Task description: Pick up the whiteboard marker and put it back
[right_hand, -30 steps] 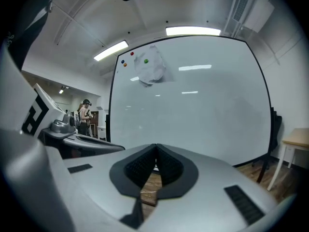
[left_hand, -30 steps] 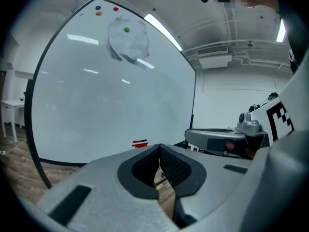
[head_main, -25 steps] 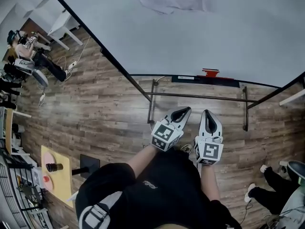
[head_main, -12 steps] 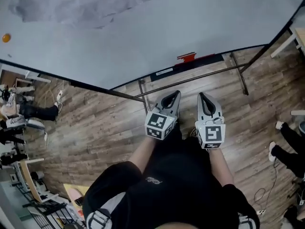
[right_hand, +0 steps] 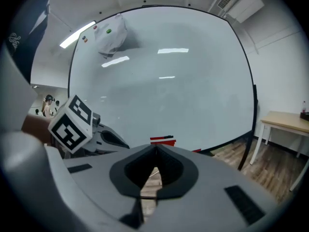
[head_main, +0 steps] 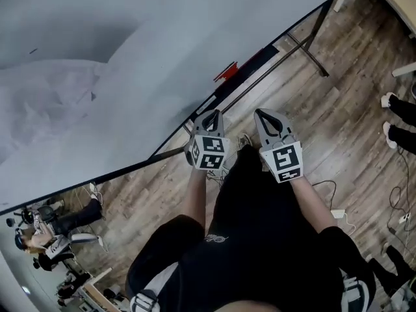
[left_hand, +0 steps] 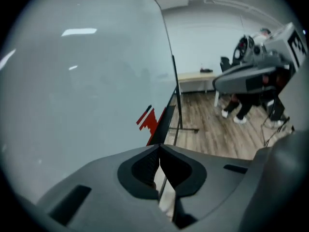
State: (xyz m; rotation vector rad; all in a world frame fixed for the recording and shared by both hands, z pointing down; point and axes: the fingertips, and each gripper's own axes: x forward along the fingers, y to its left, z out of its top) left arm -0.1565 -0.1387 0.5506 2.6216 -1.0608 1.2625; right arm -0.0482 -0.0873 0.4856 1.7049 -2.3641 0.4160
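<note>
A red marker [head_main: 226,71] with a dark end rests on the black ledge [head_main: 255,62] at the whiteboard's lower edge. It also shows as a red marker [right_hand: 162,139] in the right gripper view and as a red shape [left_hand: 147,120] in the left gripper view. My left gripper [head_main: 212,114] is shut and holds nothing, a short way below the ledge. Beside it my right gripper [head_main: 262,113] is shut and empty too. Both point toward the whiteboard [head_main: 117,57].
The whiteboard stand's metal leg [head_main: 311,52] crosses the wood floor. A person's shoes [head_main: 392,103] are at the right edge, with cables and a power strip [head_main: 338,213] nearby. A light table [right_hand: 285,121] stands to the right. Another person [head_main: 58,223] is at the lower left.
The head view has swung, so the whiteboard now fills the upper left and its ledge runs diagonally. Both grippers stay shut, side by side before the body.
</note>
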